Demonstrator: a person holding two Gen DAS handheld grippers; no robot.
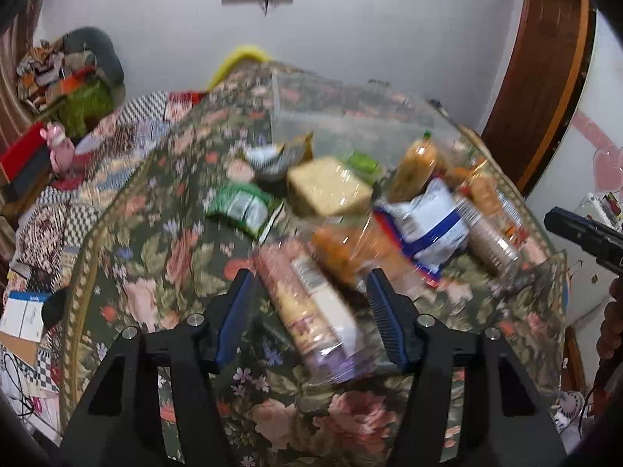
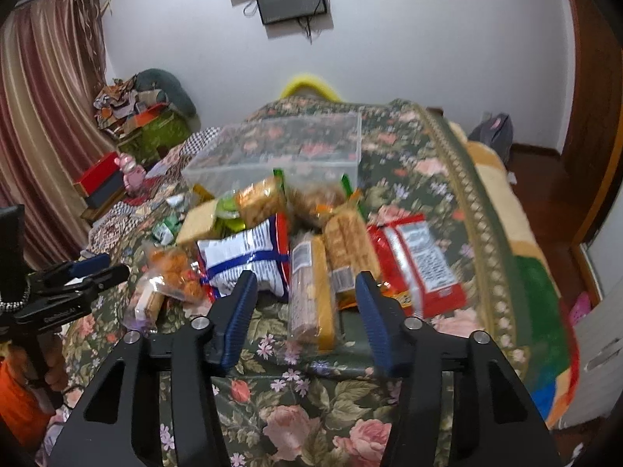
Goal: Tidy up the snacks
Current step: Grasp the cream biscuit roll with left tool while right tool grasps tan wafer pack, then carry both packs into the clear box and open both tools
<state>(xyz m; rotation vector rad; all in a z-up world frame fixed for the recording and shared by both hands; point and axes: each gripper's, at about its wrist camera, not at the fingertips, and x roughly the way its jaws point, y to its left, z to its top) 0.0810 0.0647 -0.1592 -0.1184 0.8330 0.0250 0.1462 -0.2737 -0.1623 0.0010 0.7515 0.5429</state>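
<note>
Spread wide and empty, the left hand-held gripper (image 1: 309, 313) frames a long biscuit sleeve (image 1: 307, 307) in clear crinkly wrap, lying lengthways between its ribbed blue pads (image 1: 383, 317) on the flowered cloth of the worktop (image 1: 163, 257). The right hand-held gripper (image 2: 305, 307), just as open and holding nothing, hovers over a second sleeve of wafers (image 2: 311, 292), slim and rectangular, with a red foil packet (image 2: 418, 262) off to its right and a puffy blue-and-white bag (image 2: 249, 260) ahead to its left. Beyond both, past the heap of snacks, stands a clear plastic box (image 2: 280, 148), rigid and seemingly empty, the likely home for the pile; no snack appears to be in it yet. The job looks to be at its start, with a first pick in hand. To do it well, each gripper should come down square across the short width of its sleeve, close gently so the brittle contents do not crack, and lift clear of neighbouring packets, whose slick film could slide or drag along. The left view is blurred, so finer label detail cannot be read.
</note>
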